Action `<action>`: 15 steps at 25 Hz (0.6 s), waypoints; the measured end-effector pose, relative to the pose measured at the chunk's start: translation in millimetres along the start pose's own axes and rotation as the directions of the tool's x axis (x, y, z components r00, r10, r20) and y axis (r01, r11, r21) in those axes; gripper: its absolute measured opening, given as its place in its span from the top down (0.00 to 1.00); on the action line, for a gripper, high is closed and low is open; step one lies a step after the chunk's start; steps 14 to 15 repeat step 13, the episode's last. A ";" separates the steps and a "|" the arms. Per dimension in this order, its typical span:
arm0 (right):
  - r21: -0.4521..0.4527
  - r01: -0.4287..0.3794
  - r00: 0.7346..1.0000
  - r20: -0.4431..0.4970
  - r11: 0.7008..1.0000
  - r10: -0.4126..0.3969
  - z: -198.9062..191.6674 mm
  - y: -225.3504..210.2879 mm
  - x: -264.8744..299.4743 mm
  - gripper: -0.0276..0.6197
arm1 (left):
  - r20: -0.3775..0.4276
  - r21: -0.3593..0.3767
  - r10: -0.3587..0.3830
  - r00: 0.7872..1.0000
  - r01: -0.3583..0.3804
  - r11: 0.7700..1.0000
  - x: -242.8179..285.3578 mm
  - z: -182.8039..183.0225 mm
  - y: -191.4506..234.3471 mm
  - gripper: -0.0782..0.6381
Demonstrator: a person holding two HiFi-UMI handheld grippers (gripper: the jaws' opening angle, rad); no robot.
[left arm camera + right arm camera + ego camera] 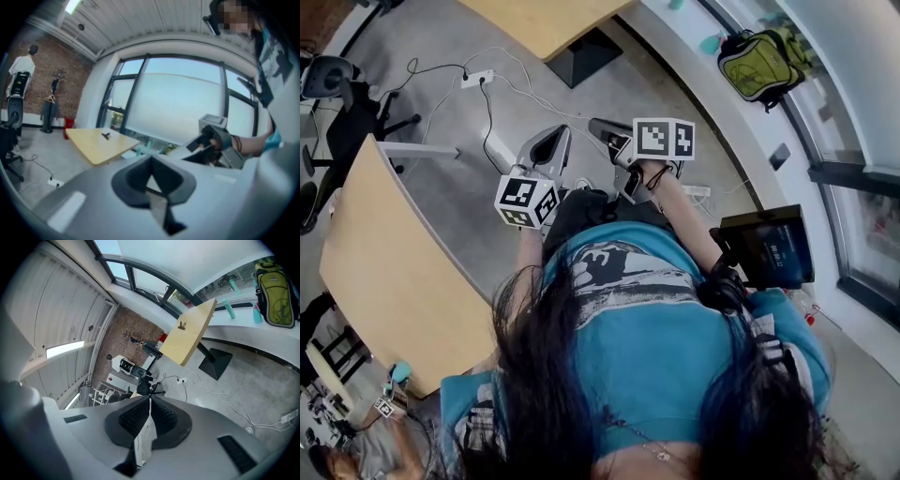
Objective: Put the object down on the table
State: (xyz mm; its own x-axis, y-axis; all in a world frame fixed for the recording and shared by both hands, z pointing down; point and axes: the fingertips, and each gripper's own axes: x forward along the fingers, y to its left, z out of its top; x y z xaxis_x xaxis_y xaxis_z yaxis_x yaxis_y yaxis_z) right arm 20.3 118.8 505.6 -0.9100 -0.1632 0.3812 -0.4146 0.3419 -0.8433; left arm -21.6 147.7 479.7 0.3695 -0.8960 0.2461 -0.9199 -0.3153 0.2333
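Both grippers are held in the air in front of the person, above the grey floor. In the head view my left gripper (547,142) points away from the body, under its marker cube (525,202). My right gripper (602,129) is close beside it. In the left gripper view the dark pads (140,176) meet with nothing between them. The ribbed pads (138,416) in the right gripper view are likewise pressed together and empty. A small dark object (106,136) lies on a far wooden table (93,147); the right gripper view shows the same object (182,325).
A long wooden table (394,272) stands at the left, another table (544,23) with a black foot farther ahead. Cables and a power strip (476,79) lie on the floor. A green backpack (759,61) rests on the window ledge. A dark screen (767,246) is at the right.
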 end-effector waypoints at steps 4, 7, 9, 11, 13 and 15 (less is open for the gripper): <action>-0.009 0.001 1.000 0.007 1.000 -0.001 -3.5 -2.7 -7.6 0.92 | 0.008 0.011 -0.001 1.000 0.001 1.000 -1.7 -1.1 -7.9 0.89; -0.011 0.010 1.000 0.012 1.000 -0.009 3.3 -2.9 -2.2 0.92 | 0.006 0.010 0.002 1.000 -0.002 1.000 -1.2 1.7 0.8 0.89; -0.008 0.016 1.000 0.020 1.000 -0.015 8.9 -4.6 0.1 0.92 | 0.006 0.008 0.006 1.000 -0.006 1.000 -0.6 2.7 7.1 0.89; -0.004 0.022 0.999 0.029 1.000 -0.022 13.9 -7.6 0.5 0.92 | 0.007 0.005 0.011 1.000 -0.011 1.000 0.5 3.0 12.1 0.89; -0.001 0.029 0.999 0.039 1.000 -0.029 18.5 -10.9 0.1 0.92 | 0.010 0.003 0.016 1.000 -0.016 1.000 1.8 3.2 16.3 0.89; -0.001 0.029 0.999 0.039 1.000 -0.029 18.5 -10.9 0.1 0.92 | 0.010 0.003 0.016 1.000 -0.016 1.000 1.8 3.2 16.3 0.89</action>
